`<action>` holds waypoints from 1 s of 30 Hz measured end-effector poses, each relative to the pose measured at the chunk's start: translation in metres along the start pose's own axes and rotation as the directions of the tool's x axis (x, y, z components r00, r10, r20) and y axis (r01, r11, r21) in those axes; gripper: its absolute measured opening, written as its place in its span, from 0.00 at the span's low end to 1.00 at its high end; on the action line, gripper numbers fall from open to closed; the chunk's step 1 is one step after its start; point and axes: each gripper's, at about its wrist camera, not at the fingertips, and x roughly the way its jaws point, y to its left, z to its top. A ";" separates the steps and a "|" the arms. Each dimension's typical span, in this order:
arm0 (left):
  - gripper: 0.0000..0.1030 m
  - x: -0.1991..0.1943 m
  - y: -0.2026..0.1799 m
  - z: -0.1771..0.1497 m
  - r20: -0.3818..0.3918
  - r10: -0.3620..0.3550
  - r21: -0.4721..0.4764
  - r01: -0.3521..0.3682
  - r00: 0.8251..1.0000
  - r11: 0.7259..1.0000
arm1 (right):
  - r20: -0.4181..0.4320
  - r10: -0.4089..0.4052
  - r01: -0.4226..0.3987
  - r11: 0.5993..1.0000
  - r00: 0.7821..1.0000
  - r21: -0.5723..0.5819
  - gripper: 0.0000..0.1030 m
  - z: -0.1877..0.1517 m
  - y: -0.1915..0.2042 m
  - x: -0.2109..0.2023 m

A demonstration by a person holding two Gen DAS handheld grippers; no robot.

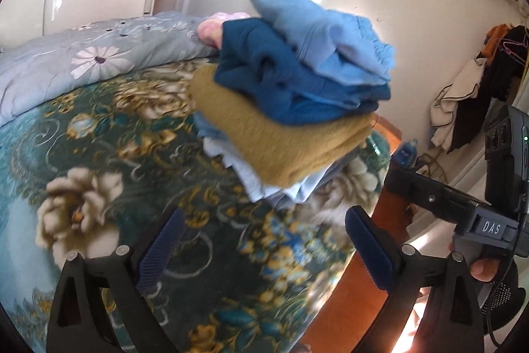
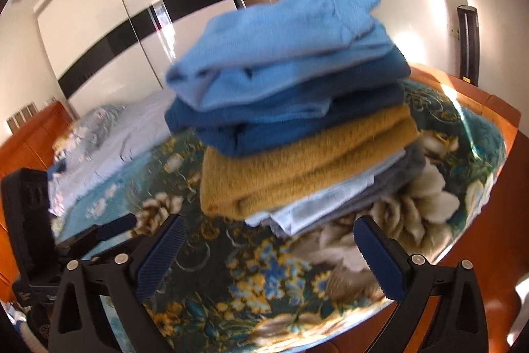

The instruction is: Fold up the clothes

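Two grippers, left [image 1: 264, 245] and right [image 2: 269, 248], jaws wide, nothing held. Stack [image 2: 294, 108] of folded clothes sits on blanket [image 1: 109, 154] near bed corner, ahead of both. Likely done stacking; keep fingers clear of leaning pile.

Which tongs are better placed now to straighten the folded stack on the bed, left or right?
Probably the right. The right tongs face the stack squarely, open and empty. For the left tongs, also open, the stack sits off to the right, near the bed's edge.
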 end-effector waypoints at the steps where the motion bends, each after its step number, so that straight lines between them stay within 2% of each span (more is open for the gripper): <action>1: 0.98 -0.001 0.002 -0.005 0.000 0.011 -0.001 -0.011 1.000 1.000 | -0.008 -0.022 0.021 1.000 1.000 -0.014 1.00 -0.006 0.005 0.002; 8: 1.00 -0.006 0.009 -0.029 -0.009 0.028 -0.012 -0.028 1.000 1.000 | -0.035 -0.064 0.062 0.996 0.997 -0.063 1.00 -0.038 0.027 0.008; 13: 1.00 -0.017 0.009 -0.039 0.009 0.050 0.011 -0.050 0.999 0.999 | -0.040 -0.070 0.069 0.998 0.997 -0.012 1.00 -0.053 0.031 0.005; 17: 1.00 -0.025 0.006 -0.045 0.029 0.124 0.034 -0.125 0.992 0.992 | -0.037 -0.086 0.087 0.996 0.996 0.009 1.00 -0.063 0.033 0.000; 24: 1.00 -0.038 0.015 -0.058 0.034 0.160 -0.017 -0.159 0.987 0.987 | -0.062 -0.096 0.098 0.995 0.993 0.030 1.00 -0.084 0.036 -0.005; 30: 1.00 -0.047 0.013 -0.064 0.050 0.223 -0.002 -0.223 0.974 0.975 | -0.052 -0.084 0.086 0.996 0.995 0.025 1.00 -0.087 0.043 -0.017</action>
